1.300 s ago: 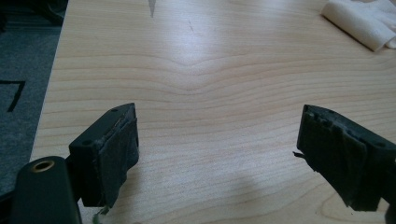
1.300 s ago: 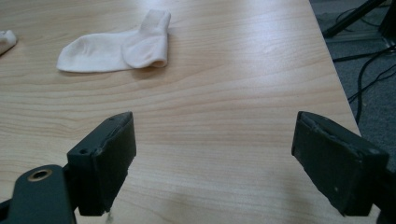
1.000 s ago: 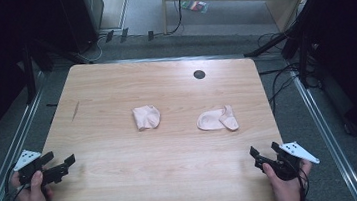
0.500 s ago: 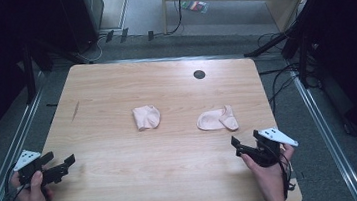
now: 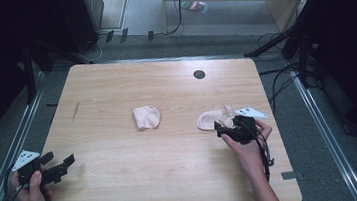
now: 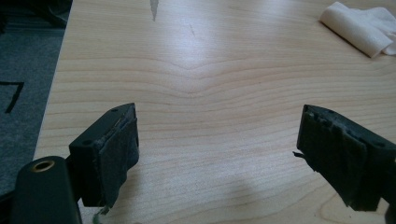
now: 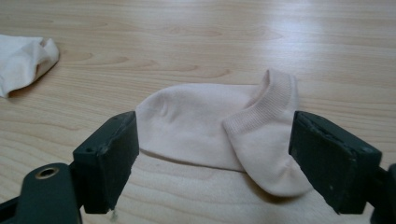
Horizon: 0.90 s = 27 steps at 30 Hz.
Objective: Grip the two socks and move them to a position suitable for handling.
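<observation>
Right gripper view: right gripper point(image 7: 212, 158) gapes around a flat ankle sock point(image 7: 224, 135), ungrasped; left gripper point(image 6: 217, 154) idles, released.

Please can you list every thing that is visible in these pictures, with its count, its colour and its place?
Light wooden table: one, pale wood, centre of the high view.
Flat pale pink ankle sock: one, pink-beige, right side of the table, just ahead of the right tongs.
Crumpled pale pink sock: one, pink-beige, table middle.
Round black hole: one, near the far edge.
Cables: several, black, on the grey floor at the right.
Left tongs: black, open, near-left corner.
Right tongs: black, open, at the flat sock.
</observation>
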Tool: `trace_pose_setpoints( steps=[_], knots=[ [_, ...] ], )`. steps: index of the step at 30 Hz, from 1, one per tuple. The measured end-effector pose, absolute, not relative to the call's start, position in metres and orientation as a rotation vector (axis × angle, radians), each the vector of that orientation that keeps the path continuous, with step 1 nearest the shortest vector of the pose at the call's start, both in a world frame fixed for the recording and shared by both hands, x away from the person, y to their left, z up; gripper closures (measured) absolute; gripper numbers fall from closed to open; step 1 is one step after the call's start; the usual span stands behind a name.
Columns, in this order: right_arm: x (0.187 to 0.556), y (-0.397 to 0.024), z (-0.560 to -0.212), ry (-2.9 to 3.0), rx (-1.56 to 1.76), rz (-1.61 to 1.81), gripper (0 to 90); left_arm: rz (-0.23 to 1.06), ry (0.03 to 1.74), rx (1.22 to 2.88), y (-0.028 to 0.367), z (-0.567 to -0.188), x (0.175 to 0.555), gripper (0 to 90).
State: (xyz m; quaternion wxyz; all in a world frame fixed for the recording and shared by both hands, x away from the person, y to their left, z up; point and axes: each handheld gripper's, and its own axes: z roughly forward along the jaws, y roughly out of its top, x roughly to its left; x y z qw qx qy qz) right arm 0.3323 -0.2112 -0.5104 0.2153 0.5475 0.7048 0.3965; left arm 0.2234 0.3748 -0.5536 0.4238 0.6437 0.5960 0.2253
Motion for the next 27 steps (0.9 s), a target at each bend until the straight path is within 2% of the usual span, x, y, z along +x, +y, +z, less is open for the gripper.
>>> trace_pose_setpoints(
  steps=[10, 27],
  knots=[
    [0.365, -0.196, -0.531, 1.967, 1.582, 0.976, 18.0, 0.554, 1.491, 1.606, 0.376, -0.554, 0.223, 13.3],
    [0.369, -0.185, -0.547, 1.954, 1.543, 0.861, 19.1, 0.554, 1.494, 1.611, 0.376, -0.554, 0.224, 13.3]
  ],
)
